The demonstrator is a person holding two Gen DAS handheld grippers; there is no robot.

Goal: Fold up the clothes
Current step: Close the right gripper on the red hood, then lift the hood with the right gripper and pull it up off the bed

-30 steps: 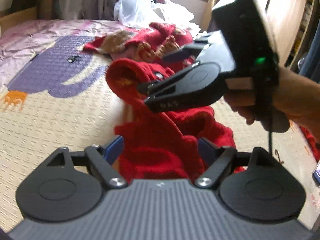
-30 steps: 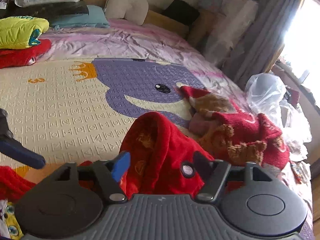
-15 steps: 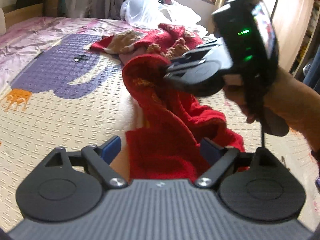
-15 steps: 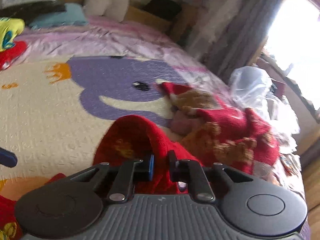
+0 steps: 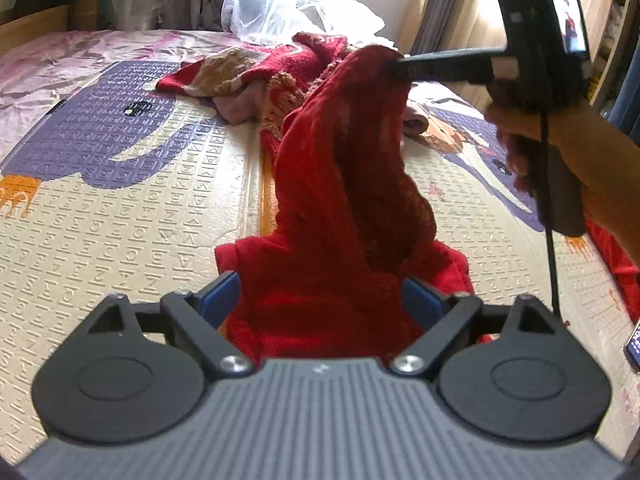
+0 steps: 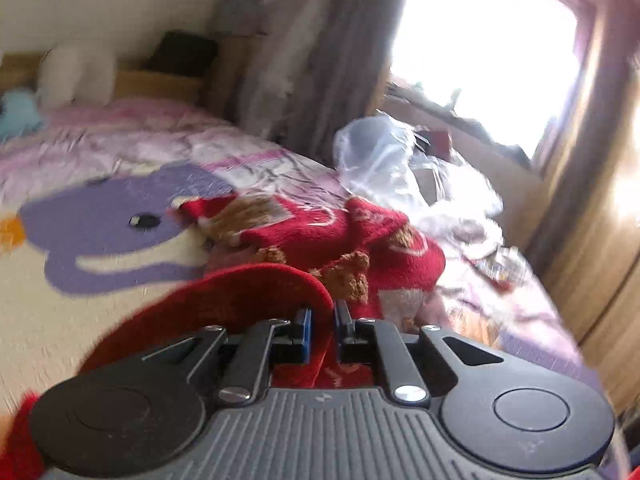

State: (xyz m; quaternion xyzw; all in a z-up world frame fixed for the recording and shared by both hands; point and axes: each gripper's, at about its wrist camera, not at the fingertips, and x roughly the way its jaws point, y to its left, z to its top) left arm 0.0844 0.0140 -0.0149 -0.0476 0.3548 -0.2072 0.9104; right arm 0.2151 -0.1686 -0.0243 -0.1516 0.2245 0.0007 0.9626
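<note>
A plain red garment (image 5: 344,184) lies on the patterned play mat (image 5: 120,220) and is drawn up into a tall peak. My right gripper (image 5: 394,66), held by a hand (image 5: 560,152), is shut on the top of that peak. The right wrist view shows its blue pads clamped on the red fold (image 6: 240,292), right gripper (image 6: 322,320). My left gripper (image 5: 320,300) is low over the garment's near end. Its jaws are opening, and the red cloth lies between the blue pads without being pinched.
A red knitted sweater with brown patterns (image 5: 256,68) is heaped behind the garment. A clear plastic bag (image 5: 264,12) sits by the window. A pink bedsheet covers the far left. A phone (image 5: 632,344) lies at the right edge of the mat.
The right gripper closed on the garment's upper fold and lifted it up and to the right, stretching the cloth into a peak. The left gripper stayed put, its jaws slightly wider.
</note>
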